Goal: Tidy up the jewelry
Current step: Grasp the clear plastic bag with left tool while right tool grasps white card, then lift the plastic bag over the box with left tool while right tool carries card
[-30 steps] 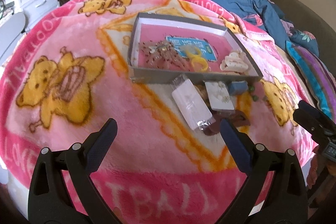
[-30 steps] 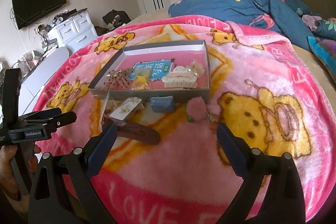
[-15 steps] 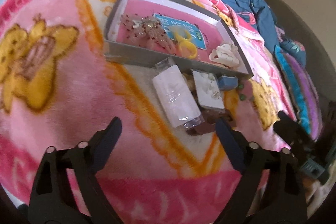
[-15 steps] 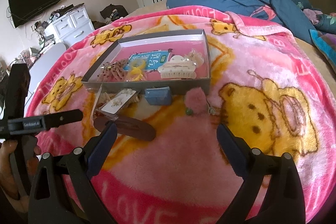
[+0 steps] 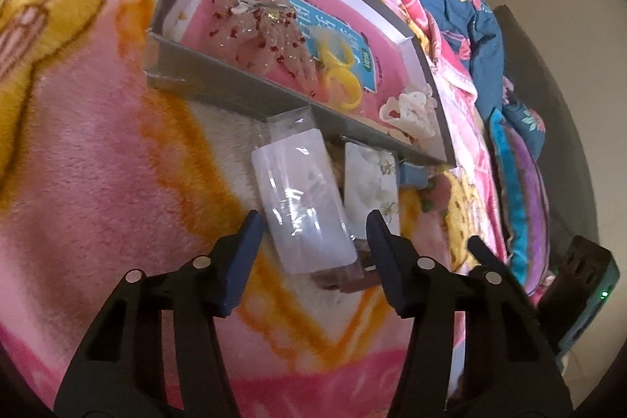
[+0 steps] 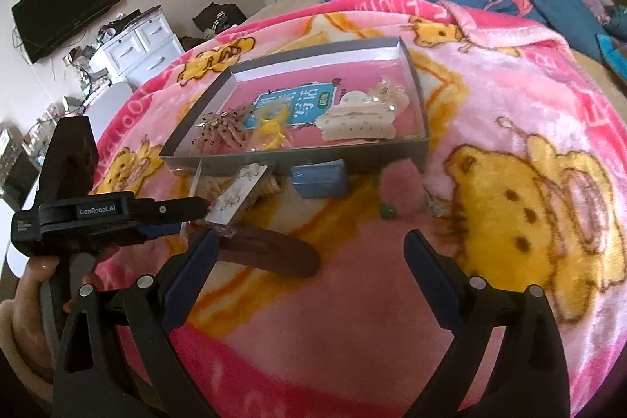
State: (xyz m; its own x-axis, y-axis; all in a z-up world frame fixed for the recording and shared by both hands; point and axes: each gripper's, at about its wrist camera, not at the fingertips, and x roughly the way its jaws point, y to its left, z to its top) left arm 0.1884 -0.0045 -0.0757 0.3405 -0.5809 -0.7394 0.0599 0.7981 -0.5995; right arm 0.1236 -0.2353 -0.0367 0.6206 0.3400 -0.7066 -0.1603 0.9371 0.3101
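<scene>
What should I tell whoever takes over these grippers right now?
Left gripper: jaws closing around the clear plastic packet on the blanket, pads not yet pressing it.
Right gripper: open, empty, above the blanket.
Done: beaded hair clips, yellow ring and cream claw clip lie in the grey tray.
Left: packet, earring card, brown barrette, blue box and pink pompom, all in front of the tray.
</scene>
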